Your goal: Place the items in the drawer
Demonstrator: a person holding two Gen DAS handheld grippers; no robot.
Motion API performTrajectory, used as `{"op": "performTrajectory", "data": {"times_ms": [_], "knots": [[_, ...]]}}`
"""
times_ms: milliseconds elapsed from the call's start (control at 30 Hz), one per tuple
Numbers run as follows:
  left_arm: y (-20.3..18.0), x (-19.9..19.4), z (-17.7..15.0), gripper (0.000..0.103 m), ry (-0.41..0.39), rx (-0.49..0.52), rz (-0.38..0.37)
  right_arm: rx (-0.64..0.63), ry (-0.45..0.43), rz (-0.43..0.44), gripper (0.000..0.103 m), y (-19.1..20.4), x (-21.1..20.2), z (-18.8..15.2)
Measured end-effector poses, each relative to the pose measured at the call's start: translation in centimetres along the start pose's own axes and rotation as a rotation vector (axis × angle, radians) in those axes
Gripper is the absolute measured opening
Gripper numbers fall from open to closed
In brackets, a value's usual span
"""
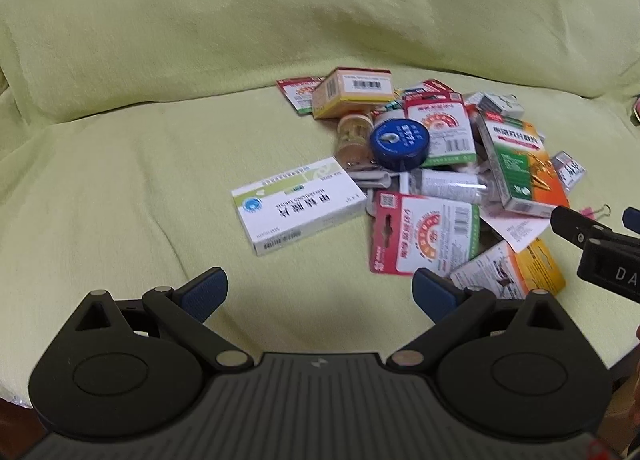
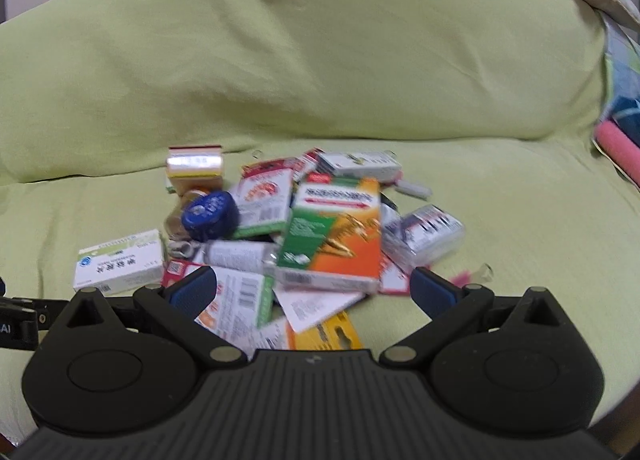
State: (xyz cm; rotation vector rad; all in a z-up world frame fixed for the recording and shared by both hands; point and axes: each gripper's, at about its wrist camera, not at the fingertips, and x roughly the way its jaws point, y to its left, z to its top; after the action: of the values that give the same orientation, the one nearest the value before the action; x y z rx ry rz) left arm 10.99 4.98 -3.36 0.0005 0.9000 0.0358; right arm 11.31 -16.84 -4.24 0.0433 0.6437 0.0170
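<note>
Both sets of tongs are spread wide with nothing between them. The left tongs [image 1: 320, 292] hover over bare green cover just short of the white medicine box [image 1: 298, 206]; the right tongs [image 2: 314, 292] hang over the near edge of the pile of items [image 2: 304, 236], with the packets there showing between their blue pads [image 2: 192, 292].

No drawer in either view. Everything sits on a sofa [image 1: 160, 140] draped in a light green cloth, heaped on the seat just in front of the backrest.

What's in the heap:
- the white medicine box lies flat at the left edge, a bit apart from the rest, long axis running diagonally from near-left to far-right in the left view
- a green-and-orange box [image 2: 334, 236] rests on top of other packets, long axis pointing roughly away from the right camera, slightly tilted
- a round blue tin [image 1: 400, 140] leans on its edge against a clear jar [image 1: 354, 136] with tan stuff inside, can't tell what
- a yellowish carton [image 1: 352, 94] at the back with a barcode facing up
- several red-and-white card packets [image 1: 424, 238], one lying flat at the near side
- a clear plastic case [image 2: 424, 236] off the right side of the pile

The right tongs' tip pokes into the left view's right edge.
</note>
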Motion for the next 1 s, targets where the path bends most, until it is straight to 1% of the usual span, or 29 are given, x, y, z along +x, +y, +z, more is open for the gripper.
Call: {"op": "performTrajectory", "data": {"times_ms": [200, 400, 600, 767, 1000], "knots": [[1.7, 0.4, 1.4, 0.099, -0.043, -0.014, 0.028, -0.057, -0.062, 0.062, 0.102, 1.3, 1.1, 1.1], [3.1, 0.7, 3.0, 0.099, -0.080, -0.007, 0.054, -0.175, -0.121, 0.091, 0.101, 3.0, 2.7, 2.0], [4.3, 1.0, 4.7, 0.099, -0.110, 0.007, 0.049, -0.414, -0.196, 0.109, 0.099, 5.5, 4.2, 3.2], [5.1, 1.9, 5.2, 0.099, -0.113, 0.009, 0.054, -0.584, -0.216, 0.103, 0.095, 7.4, 6.1, 4.0], [6.4, 3.2, 5.5, 0.099, -0.107, 0.009, 0.064, -0.810, -0.232, 0.113, 0.085, 10.5, 9.0, 4.3]]}}
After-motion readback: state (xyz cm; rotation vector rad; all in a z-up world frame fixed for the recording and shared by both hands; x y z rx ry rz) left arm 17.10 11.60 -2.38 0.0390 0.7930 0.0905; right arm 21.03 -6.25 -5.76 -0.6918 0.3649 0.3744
